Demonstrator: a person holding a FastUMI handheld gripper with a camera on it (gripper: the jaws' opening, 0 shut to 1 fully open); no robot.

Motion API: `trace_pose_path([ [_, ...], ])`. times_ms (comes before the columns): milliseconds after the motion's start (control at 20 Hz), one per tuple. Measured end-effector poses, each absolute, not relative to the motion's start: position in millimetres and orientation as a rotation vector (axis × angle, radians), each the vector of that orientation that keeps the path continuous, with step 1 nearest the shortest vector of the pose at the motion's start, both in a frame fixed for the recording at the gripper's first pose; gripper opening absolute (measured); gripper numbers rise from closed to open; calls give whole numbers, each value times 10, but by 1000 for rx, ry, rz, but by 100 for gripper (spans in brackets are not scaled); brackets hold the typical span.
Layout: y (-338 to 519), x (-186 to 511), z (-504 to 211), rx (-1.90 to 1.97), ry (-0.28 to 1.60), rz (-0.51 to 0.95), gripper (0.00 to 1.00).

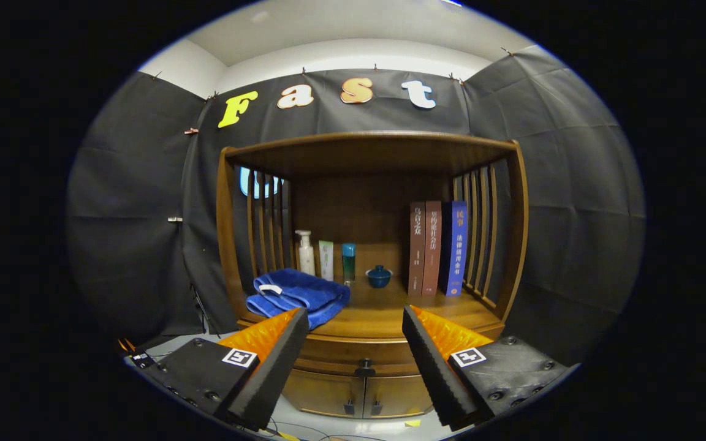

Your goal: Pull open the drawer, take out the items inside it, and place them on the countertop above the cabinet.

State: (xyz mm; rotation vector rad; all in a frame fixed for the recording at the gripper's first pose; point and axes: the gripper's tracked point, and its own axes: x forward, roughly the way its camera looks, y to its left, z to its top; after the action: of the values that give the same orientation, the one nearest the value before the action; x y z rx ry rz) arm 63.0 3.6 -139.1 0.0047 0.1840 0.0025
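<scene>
A wooden cabinet (368, 153) stands ahead against the booth wall. Its drawer (353, 354) is closed, with a dark round knob (364, 369) at the front, seen between my fingers and some way beyond them. The countertop (383, 312) above the drawer is a wooden shelf under a roofed frame with slatted sides. My gripper (353, 324) is open, with nothing between its fingers, held back from the cabinet at about drawer height. What lies inside the drawer is hidden.
On the countertop a folded blue towel (296, 295) lies front left. Behind it stand a pump bottle (306, 252), a pale tube (326, 260) and a teal bottle (349, 262). A small blue lidded bowl (379, 276) sits mid-back, three books (437, 247) at right. Two lower doors (362, 395) sit under the drawer.
</scene>
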Motion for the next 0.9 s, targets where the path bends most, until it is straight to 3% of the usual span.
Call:
trace_pose_path([
  [600,-124,1139,-3218,76,430,-47,98],
  [900,-107,1294,-3715,66,528,-64,96],
])
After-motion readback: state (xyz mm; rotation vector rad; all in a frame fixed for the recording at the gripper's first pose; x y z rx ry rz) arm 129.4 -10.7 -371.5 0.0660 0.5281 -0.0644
